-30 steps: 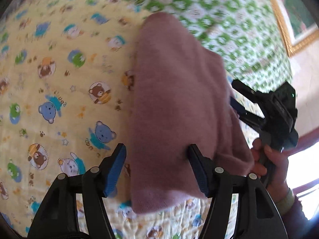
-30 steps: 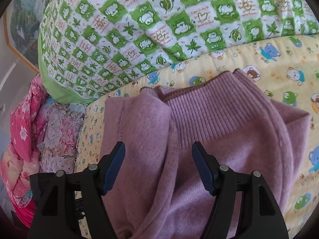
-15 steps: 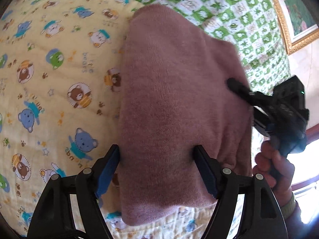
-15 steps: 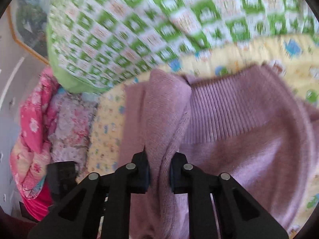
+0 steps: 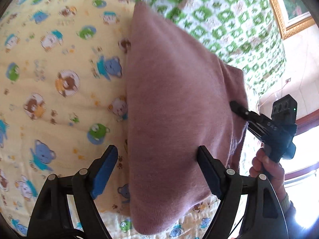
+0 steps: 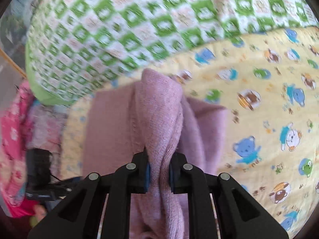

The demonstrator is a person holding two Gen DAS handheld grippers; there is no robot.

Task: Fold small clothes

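Clamped jaws on the right gripper (image 6: pixel 159 172) pinch a bunched fold of the mauve knit sweater (image 6: pixel 159 119), the fabric squeezed between the blue pads and rising in a ridge ahead of them. On the left gripper (image 5: pixel 157 169) the jaws stand wide apart, gripping nothing; the sweater (image 5: pixel 175 109) fills the space between them, its left edge short of the left blue pad (image 5: pixel 103 171), its cloth reaching the right finger, though whether it touches cannot be told.

From the left wrist view the sweater lies as a long, smooth panel across the yellow bear-print quilt (image 5: pixel 55 83), one end toward the green-and-white checked quilt (image 5: pixel 225 23), the other hanging down past the left gripper. At its right edge the right gripper (image 5: pixel 242 111) bites into the cloth, held by the person's right hand (image 5: pixel 267 167).

From the right wrist view the rest of the garment spreads flat on the bear-print quilt (image 6: pixel 269 109) on both sides of the pinched ridge — the checked quilt (image 6: pixel 139 20) lies beyond it, blurred. A pink floral bundle (image 6: pixel 16 131) sits at the far left, beside a dark piece of the left gripper (image 6: pixel 39 171). A gold-framed picture (image 5: pixel 289 8) hangs at the upper right of the left view.
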